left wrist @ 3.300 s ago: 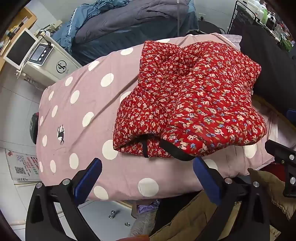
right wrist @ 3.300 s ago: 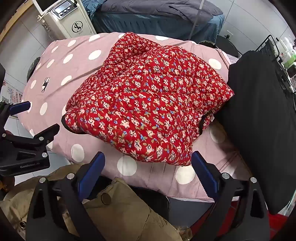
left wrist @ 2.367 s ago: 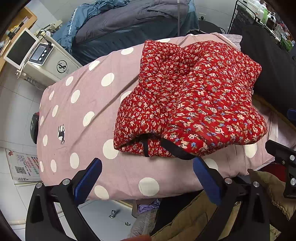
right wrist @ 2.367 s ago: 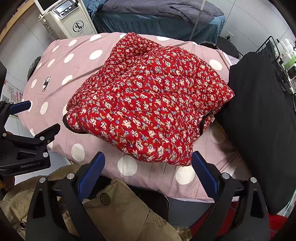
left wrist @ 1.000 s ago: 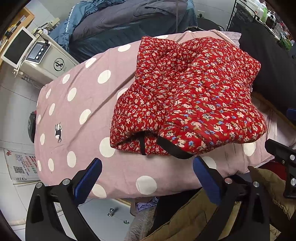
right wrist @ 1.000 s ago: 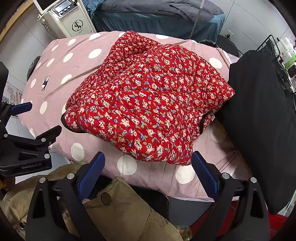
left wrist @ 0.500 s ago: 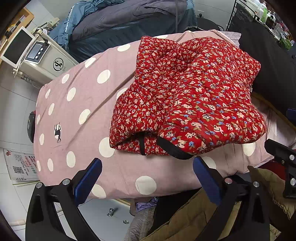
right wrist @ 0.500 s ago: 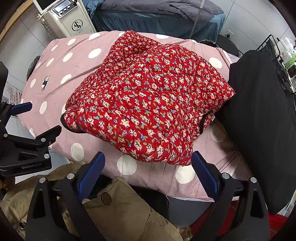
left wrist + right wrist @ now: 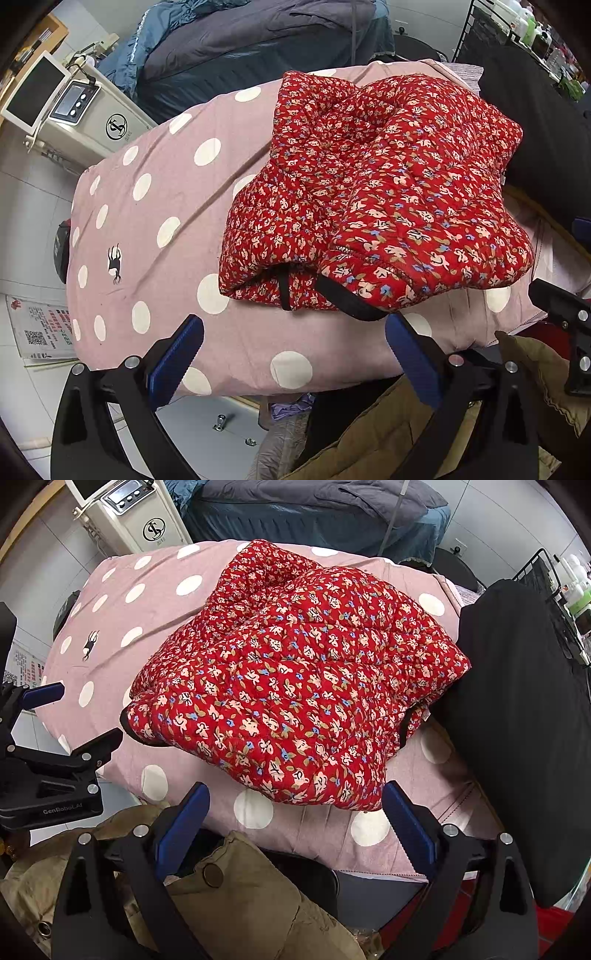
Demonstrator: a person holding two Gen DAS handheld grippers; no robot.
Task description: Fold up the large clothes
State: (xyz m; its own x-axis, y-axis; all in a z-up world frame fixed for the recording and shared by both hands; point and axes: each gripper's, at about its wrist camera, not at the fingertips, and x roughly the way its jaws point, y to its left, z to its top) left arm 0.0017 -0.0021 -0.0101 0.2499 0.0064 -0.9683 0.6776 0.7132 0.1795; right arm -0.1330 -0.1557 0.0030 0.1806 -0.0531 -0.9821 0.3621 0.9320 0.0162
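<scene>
A red quilted floral jacket (image 9: 384, 192) lies folded in a thick bundle on the pink polka-dot table cover (image 9: 170, 206); it also shows in the right wrist view (image 9: 295, 679). Its black-lined openings face the near edge. My left gripper (image 9: 295, 354) is open and empty, just off the table's near edge, short of the jacket. My right gripper (image 9: 295, 823) is open and empty, also near the front edge below the jacket. The left gripper shows at the left of the right wrist view (image 9: 55, 723).
A khaki garment (image 9: 236, 897) lies below the grippers. A black-draped object (image 9: 517, 716) stands right of the table. A white machine (image 9: 81, 118) and a bed with dark bedding (image 9: 258, 48) stand behind. A wire rack (image 9: 517, 29) is at far right.
Almost nothing moved. Both grippers stay open and hover at the table's near edge; the left view has drifted slightly. The jacket lies as before.
</scene>
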